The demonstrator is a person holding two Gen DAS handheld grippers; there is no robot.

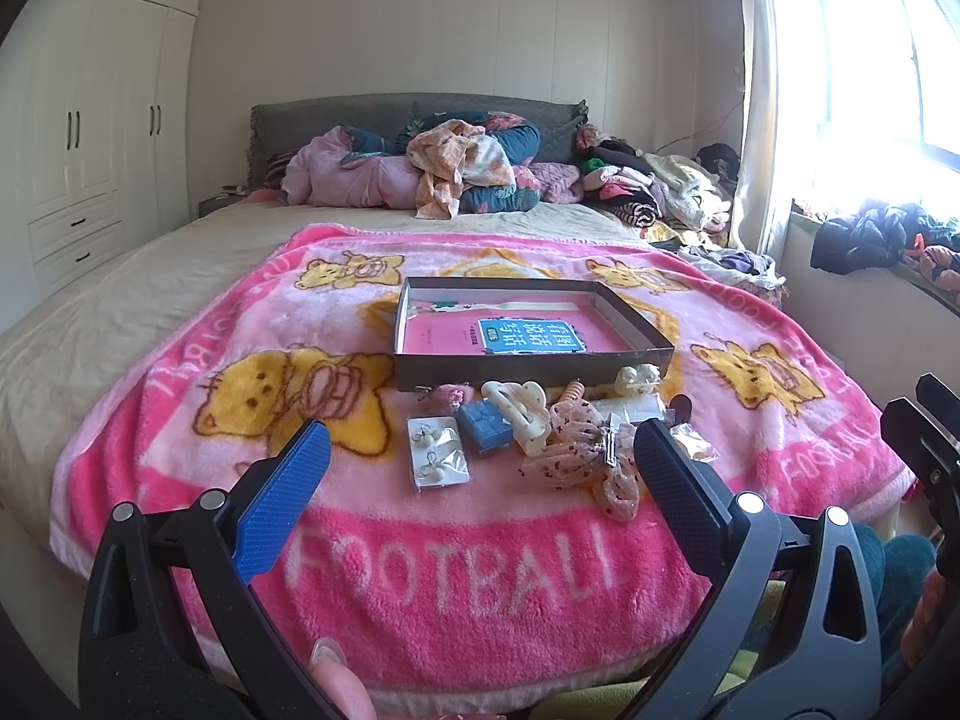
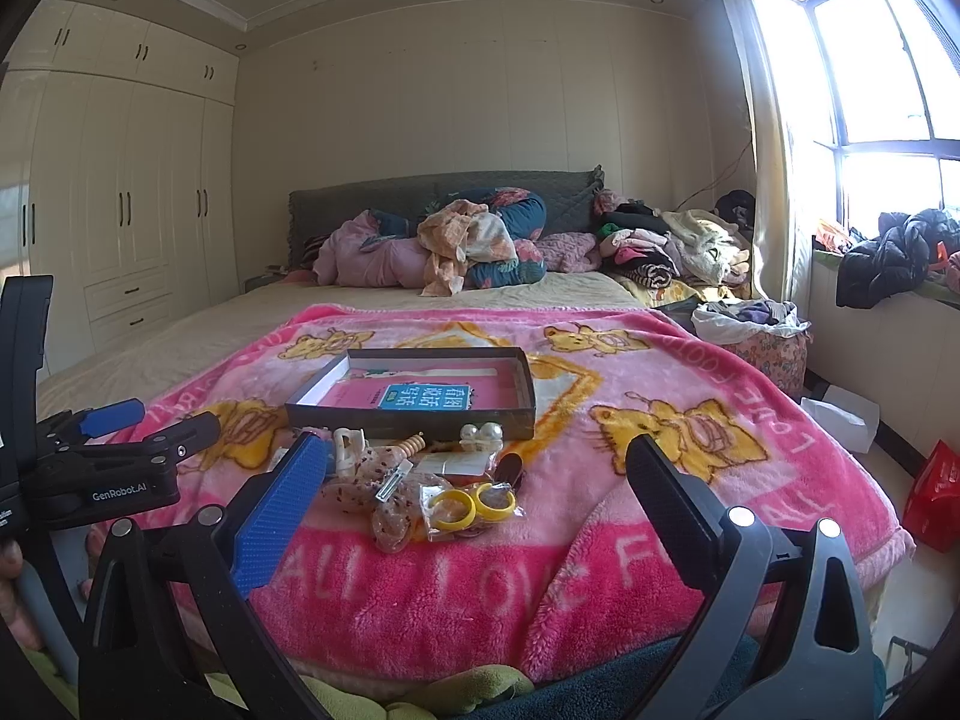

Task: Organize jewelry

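A shallow dark box [image 1: 528,367] [image 2: 414,417] with a pink book inside lies on the pink blanket. In front of it lies a cluster of accessories: a bagged earring card [image 1: 437,449], a blue block [image 1: 485,426], a cream claw clip [image 1: 522,414], a dotted mesh bow [image 1: 591,459] [image 2: 375,489], pearl pieces [image 1: 639,379] [image 2: 481,435], and bagged yellow rings [image 2: 474,505]. My left gripper [image 1: 480,468] is open and empty, held before the cluster. My right gripper [image 2: 474,489] is open and empty, on the near side of the cluster.
The pink "FOOTBALL" blanket [image 1: 450,594] [image 2: 690,480] covers the bed's foot. Piled bedding and clothes [image 1: 456,168] sit at the headboard. White wardrobes [image 1: 90,138] stand left; a window ledge with dark clothes [image 2: 894,258] and a red bag [image 2: 936,504] are right.
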